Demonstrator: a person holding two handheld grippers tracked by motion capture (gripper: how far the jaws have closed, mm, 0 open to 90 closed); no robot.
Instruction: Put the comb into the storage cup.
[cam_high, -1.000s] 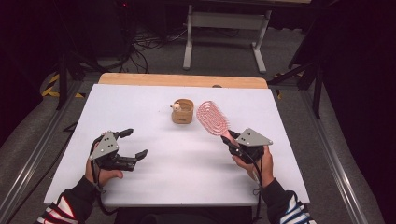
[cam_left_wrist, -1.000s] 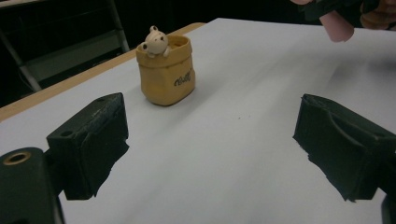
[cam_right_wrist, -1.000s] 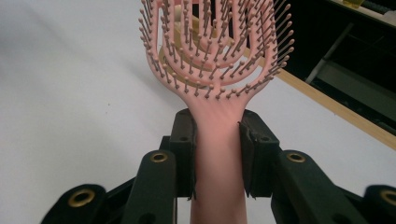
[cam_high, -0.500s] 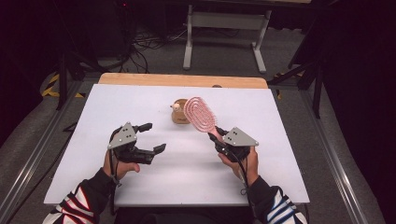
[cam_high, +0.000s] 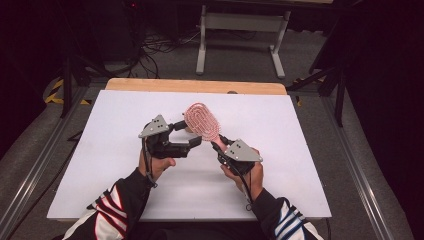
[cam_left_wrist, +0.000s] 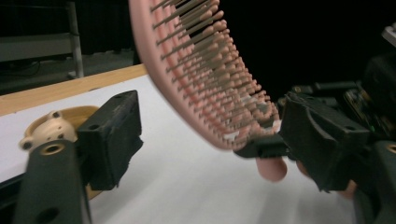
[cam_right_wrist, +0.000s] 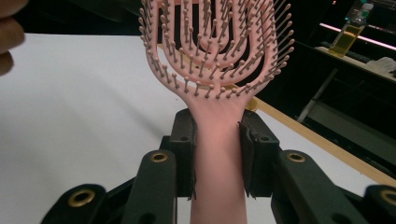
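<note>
The right gripper has its fingers pinching the handle of a pink hairbrush, one pad on each side of the handle as the right gripper view shows; the brush is held clear of the white bench, its head raised and tilted toward the far edge, above the middle of the bench; its bristles stand in looped rows on an open, slotted head. The left gripper sits just beside the brush head, its fingers spread, with the lower part of the brush head between them; they have just been closing, yet in the left gripper view a gap still shows between each pad and the brush, so nothing is gripped there. Behind the left fingers, on the bench, lies a small tan object of rounded shape with little knobs; what it is cannot be told. Striped sleeves come in from the near edge.
</note>
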